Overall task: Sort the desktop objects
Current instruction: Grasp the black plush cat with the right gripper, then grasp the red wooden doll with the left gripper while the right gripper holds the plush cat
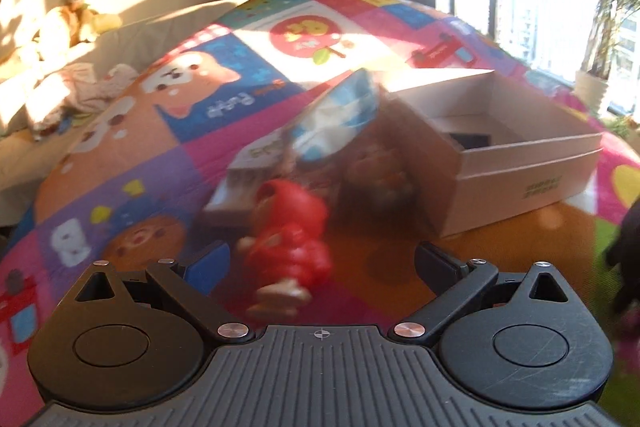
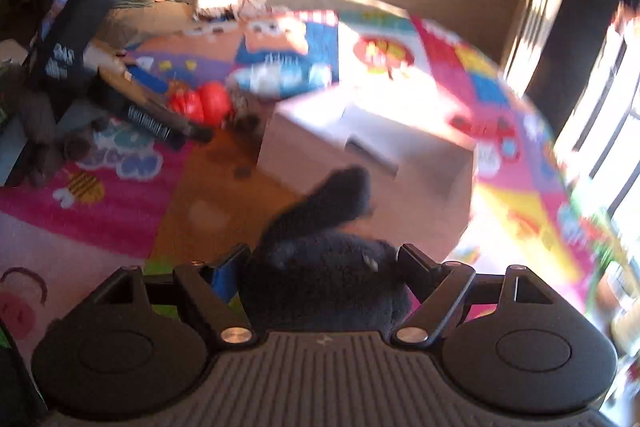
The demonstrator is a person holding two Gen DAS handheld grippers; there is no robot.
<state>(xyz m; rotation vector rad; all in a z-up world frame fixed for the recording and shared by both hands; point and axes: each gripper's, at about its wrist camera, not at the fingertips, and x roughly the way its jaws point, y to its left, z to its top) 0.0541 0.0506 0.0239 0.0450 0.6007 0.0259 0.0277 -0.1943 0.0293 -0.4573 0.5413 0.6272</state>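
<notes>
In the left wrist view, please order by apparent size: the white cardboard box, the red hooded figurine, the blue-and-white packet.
1. White cardboard box, clearly largest.
2. Red hooded figurine and blue-and-white packet: they look alike in size; the figurine is nearer the camera and both are blurred, so I do not rank them.

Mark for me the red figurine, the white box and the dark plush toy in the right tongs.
red figurine (image 1: 290, 247): left wrist view, on its red jacket.
white box (image 1: 528, 179): left wrist view, on its near side wall.
dark plush toy (image 2: 324, 279): right wrist view, on its body between the tongs' fingers.
</notes>
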